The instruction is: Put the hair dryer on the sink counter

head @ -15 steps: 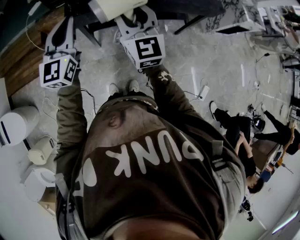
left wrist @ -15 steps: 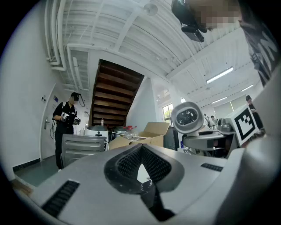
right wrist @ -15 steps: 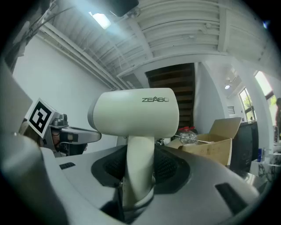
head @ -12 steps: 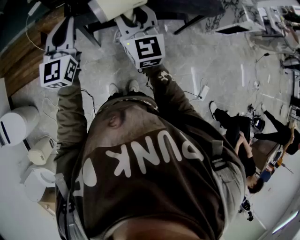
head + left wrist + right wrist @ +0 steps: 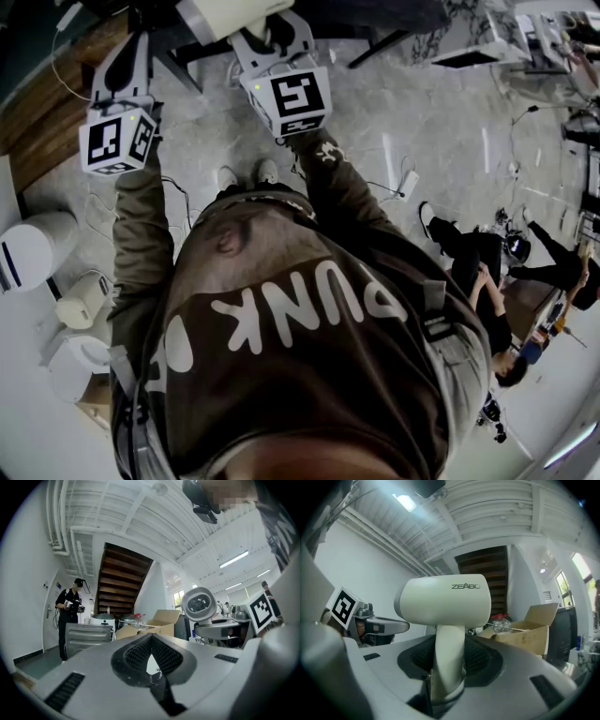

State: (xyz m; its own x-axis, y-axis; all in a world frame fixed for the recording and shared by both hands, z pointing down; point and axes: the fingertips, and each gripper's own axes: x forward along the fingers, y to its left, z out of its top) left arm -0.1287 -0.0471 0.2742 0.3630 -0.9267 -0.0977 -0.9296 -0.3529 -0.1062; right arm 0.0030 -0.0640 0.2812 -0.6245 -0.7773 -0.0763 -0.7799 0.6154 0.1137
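Cream plastic, the dryer (image 5: 443, 604) stands upright with its handle pinched between the dark ribbed pads of the right gripper (image 5: 449, 660), its barrel lying crosswise just above them, all of it held in the air over the grey floor (image 5: 441, 122) in front of the person. Just beside it the left gripper (image 5: 151, 654) has its pads pressed together on nothing. Beyond them sits an open box (image 5: 532, 630), and farther back a dark wooden stair (image 5: 485, 573) climbs to the white ceiling, with a bystander (image 5: 69, 613) in black standing near its foot.
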